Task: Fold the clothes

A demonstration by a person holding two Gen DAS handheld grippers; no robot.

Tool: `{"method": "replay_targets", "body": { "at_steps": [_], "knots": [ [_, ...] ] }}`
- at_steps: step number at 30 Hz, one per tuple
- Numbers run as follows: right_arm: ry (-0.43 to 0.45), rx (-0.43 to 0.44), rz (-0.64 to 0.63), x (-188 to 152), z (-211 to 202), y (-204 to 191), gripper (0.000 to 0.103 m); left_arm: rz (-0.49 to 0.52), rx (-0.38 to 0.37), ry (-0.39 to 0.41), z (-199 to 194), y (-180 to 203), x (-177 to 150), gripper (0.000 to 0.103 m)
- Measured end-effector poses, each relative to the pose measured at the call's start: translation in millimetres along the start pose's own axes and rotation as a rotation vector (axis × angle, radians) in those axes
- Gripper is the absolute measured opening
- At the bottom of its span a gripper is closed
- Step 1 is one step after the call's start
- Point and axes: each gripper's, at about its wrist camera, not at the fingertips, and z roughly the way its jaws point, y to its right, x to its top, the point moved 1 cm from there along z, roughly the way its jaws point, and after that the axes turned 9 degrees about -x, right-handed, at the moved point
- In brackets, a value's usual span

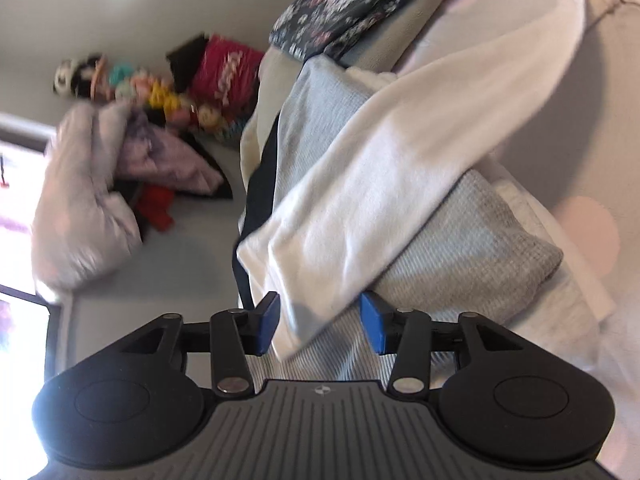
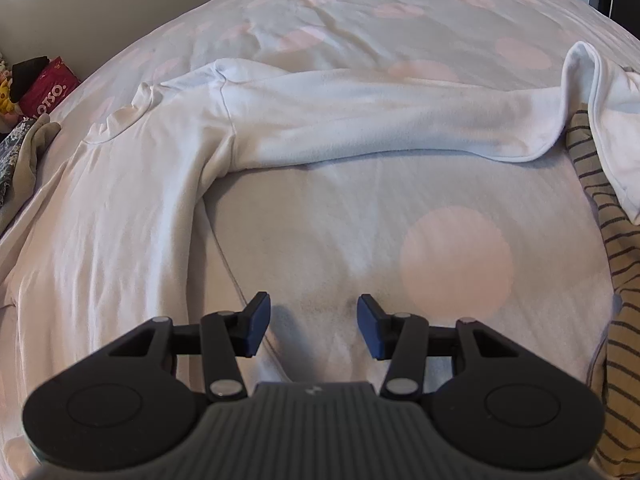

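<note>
White long-sleeved fleece top (image 2: 132, 184) lies flat on the pale bedspread with faded pink circles (image 2: 456, 258), filling the right wrist view from nine o'clock to the centre. Its neckline sits toward ten o'clock and one sleeve (image 2: 360, 128) stretches across toward two o'clock, where the cuff end folds over a mustard striped garment (image 2: 612, 264) that is cut off by the three o'clock edge. The right gripper (image 2: 314, 326) hangs above bare bedspread just beside the top's side edge, its blue pads spread apart with nothing between them.

In the left wrist view the scene is rolled sideways and blurred. The top's other sleeve (image 1: 380, 176) runs from one o'clock down to the left gripper (image 1: 318, 326), draped over a light grey waffle-knit cloth (image 1: 472, 248). The sleeve's end lies in the gap between the blue pads, which stand apart; the left-hand pad may brush the fabric, but the blur makes that hard to judge, and the right-hand pad is clear of it. A folded dark floral garment (image 1: 352, 4) rests at twelve o'clock. At ten o'clock, a heap of soft toys (image 1: 132, 80), a red bag (image 1: 224, 72) and a pale lilac bundle (image 1: 88, 208) are too smeared to make out further.
</note>
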Motion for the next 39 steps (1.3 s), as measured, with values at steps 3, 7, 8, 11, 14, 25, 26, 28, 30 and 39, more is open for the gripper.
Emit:
{"method": "replay_targets", "body": {
  "at_steps": [3,7,8,11,14,25,26,28,30,39],
  "knots": [
    [-0.001,-0.008,-0.009,0.0,0.9,-2.0,0.052,-0.015,-0.034,0.03,-1.4,-5.4,11.5,0.009],
    [0.001,-0.008,-0.009,-0.3,0.4,-1.3,0.052,-0.024,-0.068,0.061,-17.4,-17.6,25.7,0.004],
    [0.0,-0.007,-0.008,-0.4,0.4,-1.3,0.052,-0.029,-0.079,0.066,-23.1,-21.9,29.7,0.003],
    [0.0,-0.006,-0.005,-0.4,0.6,-1.9,0.053,-0.063,-0.134,0.089,-50.9,-28.1,40.4,0.003],
    [0.0,0.001,-0.002,-0.4,-0.5,-1.0,0.053,-0.123,-0.219,0.102,-81.9,-37.3,56.0,0.003],
    [-0.006,0.053,0.044,-0.3,-3.2,8.0,0.053,-0.361,-0.362,0.14,-168.3,-79.5,113.1,0.003],
    [-0.006,0.056,0.046,-0.2,-3.4,8.3,0.053,-0.405,-0.359,0.136,-169.1,-87.4,114.8,0.003],
    [-0.004,0.063,0.048,-0.2,-3.9,8.7,0.053,-0.498,-0.339,0.112,-163.8,-105.3,110.1,0.003],
    [-0.002,0.064,0.049,-0.3,-4.5,9.0,0.053,-0.602,-0.317,0.085,-150.7,-124.9,97.1,0.003],
    [0.011,0.057,0.052,0.2,-5.2,8.2,0.053,-0.951,-0.289,-0.089,-36.8,-163.0,24.3,0.003]
  ]
}}
